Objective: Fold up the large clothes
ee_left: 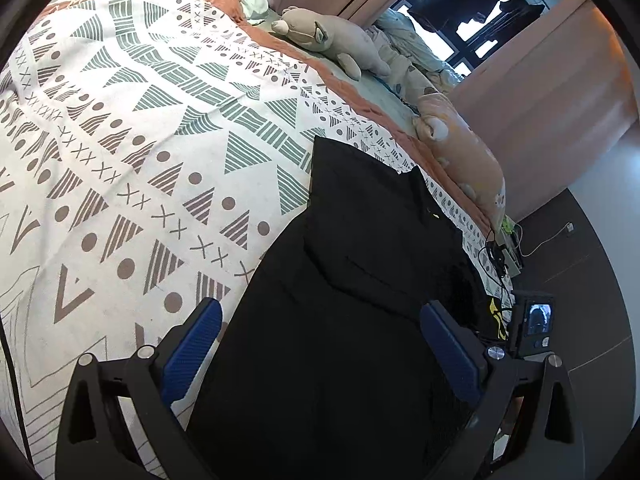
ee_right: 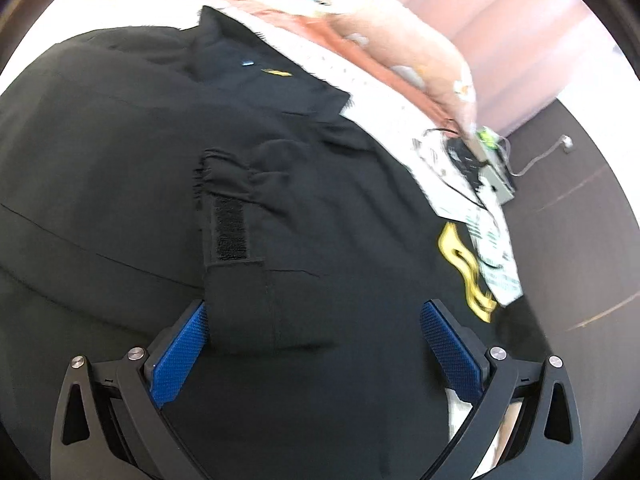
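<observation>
So the black jacket (ee_left: 360,280) was lying on the bed, on the patterned bedspread (ee_left: 120,152), over toward the bed's right-hand edge. Its long axis ran from the grippers up toward the pillows, collar end (ee_right: 224,28) pointing away at the far side.

Left gripper (ee_left: 320,344) hung above the near part of the jacket with its blue pads (ee_left: 192,348) spread wide, nothing between them. Right gripper (ee_right: 316,344) was the same deal, fingers released and wide apart, hovering over the jacket with a cuff and its velcro strip (ee_right: 230,228) lying just by the left pad.

Room-wise: loads of free bedspread to the left of the jacket, way less on the right, where the fabric sat close to the bed edge and the dark floor (ee_left: 592,280). A plush toy (ee_left: 332,40) and an orange pillow (ee_left: 460,148) were along the far right side, apart from the jacket.

Only the right wrist view showed the yellow flame print (ee_right: 468,272) clearly, plus the little yellow tag near the collar; it was pretty blurry though. Only the left view showed the other gripper's small screen (ee_left: 538,320) off to the right.
</observation>
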`<state>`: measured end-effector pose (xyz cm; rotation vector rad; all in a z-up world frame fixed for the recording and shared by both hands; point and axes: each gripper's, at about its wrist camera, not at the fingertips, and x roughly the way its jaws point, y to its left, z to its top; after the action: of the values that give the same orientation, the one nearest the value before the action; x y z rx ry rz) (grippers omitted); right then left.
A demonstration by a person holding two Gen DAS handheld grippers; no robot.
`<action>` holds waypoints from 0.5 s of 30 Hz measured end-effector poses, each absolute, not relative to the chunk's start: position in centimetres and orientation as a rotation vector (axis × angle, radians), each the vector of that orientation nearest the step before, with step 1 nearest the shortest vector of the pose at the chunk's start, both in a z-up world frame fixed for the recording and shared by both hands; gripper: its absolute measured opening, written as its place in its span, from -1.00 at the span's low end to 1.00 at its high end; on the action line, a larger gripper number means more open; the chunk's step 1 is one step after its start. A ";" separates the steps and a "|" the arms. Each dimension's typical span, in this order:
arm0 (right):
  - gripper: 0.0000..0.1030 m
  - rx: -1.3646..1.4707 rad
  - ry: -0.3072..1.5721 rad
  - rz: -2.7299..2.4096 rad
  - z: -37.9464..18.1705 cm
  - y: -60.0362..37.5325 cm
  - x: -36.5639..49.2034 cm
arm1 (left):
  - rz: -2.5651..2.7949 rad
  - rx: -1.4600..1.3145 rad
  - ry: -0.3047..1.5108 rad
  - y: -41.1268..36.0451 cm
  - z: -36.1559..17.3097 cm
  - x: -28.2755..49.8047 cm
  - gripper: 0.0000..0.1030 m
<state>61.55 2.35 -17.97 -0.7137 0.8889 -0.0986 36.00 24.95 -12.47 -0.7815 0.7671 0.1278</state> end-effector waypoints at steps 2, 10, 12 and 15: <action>1.00 -0.698 0.878 -0.135 -16.9 0.6 61.5 | 0.130 -0.784 0.765 25.1 -12.4 35.9 0.97; 1.00 -0.587 0.814 -0.290 -11.7 -8.2 60.2 | 0.112 -0.813 0.745 24.7 -12.2 36.3 0.97; 1.00 -0.536 0.813 -0.298 -11.1 -10.7 60.0 | 0.107 -0.805 0.753 24.0 -12.3 36.8 0.97; 1.00 -0.433 0.822 -0.294 -10.7 -14.6 59.4 | 0.104 -0.787 0.763 23.0 -12.5 37.5 0.97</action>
<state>59.41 -14.57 -10.73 -0.4335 0.8217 -0.2945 37.49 23.01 -12.45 -0.7871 0.7633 0.1042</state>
